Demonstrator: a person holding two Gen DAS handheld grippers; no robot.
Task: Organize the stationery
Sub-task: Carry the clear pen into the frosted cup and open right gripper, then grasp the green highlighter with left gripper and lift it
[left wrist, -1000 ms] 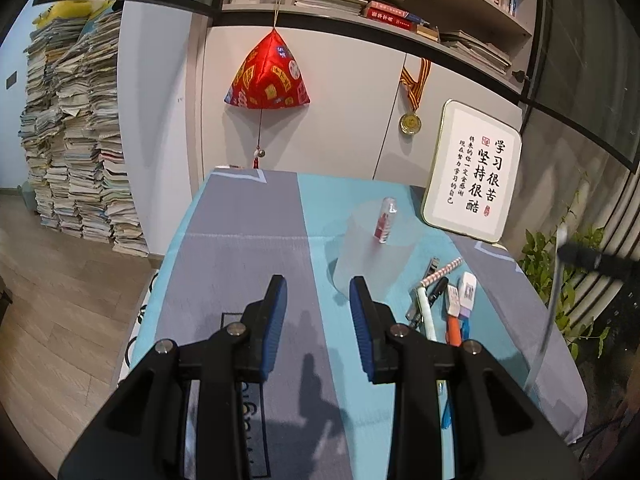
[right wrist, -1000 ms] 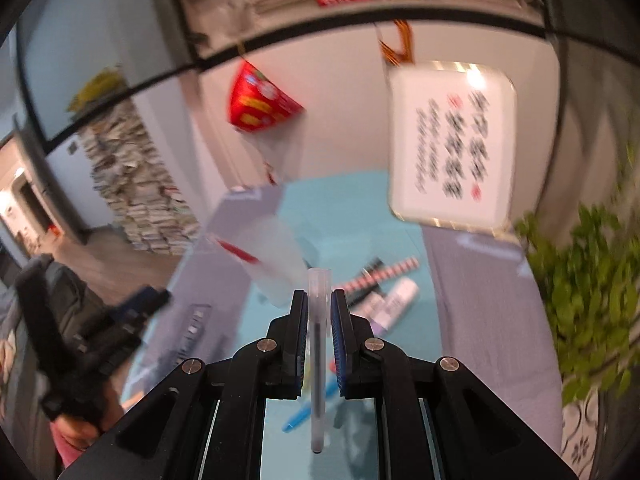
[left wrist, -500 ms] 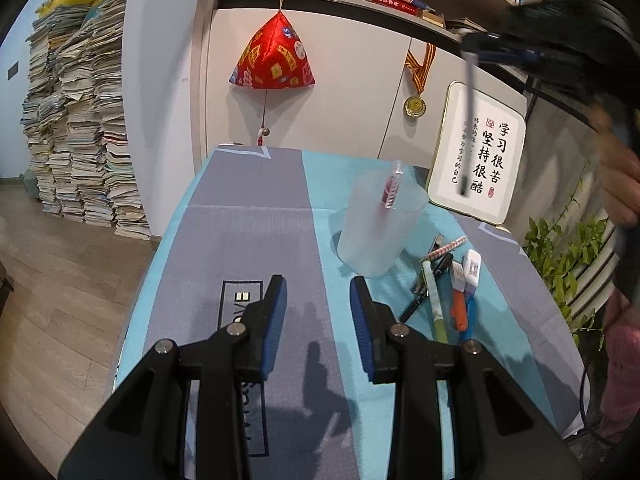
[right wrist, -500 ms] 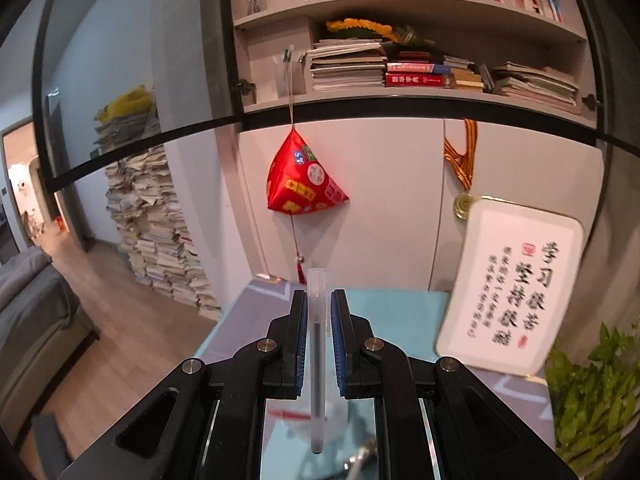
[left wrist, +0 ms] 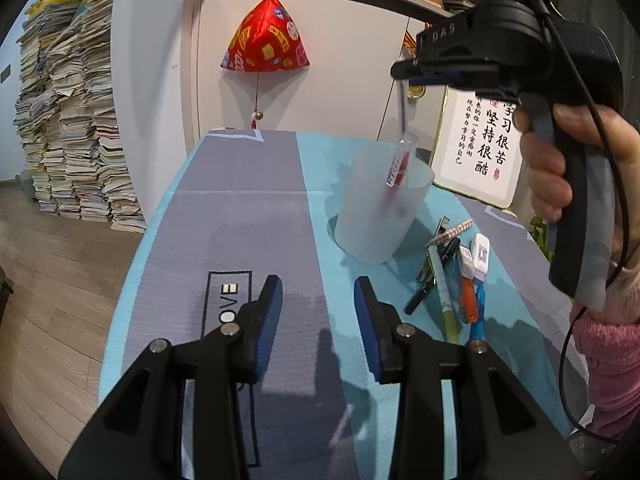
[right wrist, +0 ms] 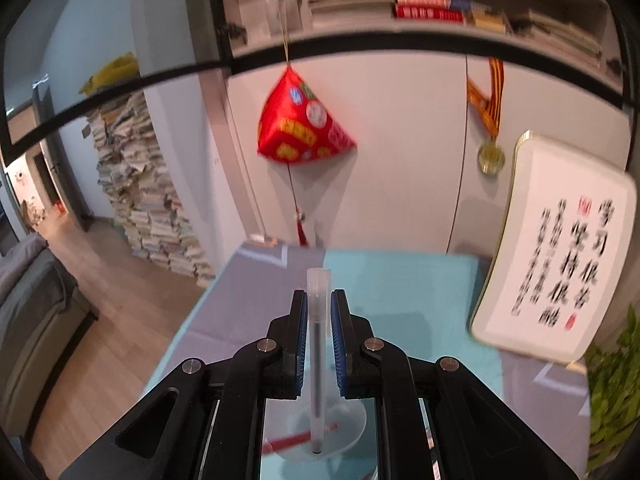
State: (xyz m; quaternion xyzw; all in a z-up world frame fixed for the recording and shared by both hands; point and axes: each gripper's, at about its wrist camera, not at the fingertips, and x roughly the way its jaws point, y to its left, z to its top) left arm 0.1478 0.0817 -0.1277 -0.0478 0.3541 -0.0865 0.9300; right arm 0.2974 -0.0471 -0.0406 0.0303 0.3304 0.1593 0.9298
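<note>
Done: red pen [left wrist: 398, 166] in cup [left wrist: 380, 216] | right hand-held gripper [right wrist: 319, 344] pinching clear pen [right wrist: 317, 360] above cup | left hand-held gripper [left wrist: 318, 312] spread, empty | left: items [left wrist: 456, 276] beside cup

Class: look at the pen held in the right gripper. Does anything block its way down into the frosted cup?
Nothing visible does. The pen hangs upright over the open frosted cup; only a red pen leans inside, leaving room.
</note>
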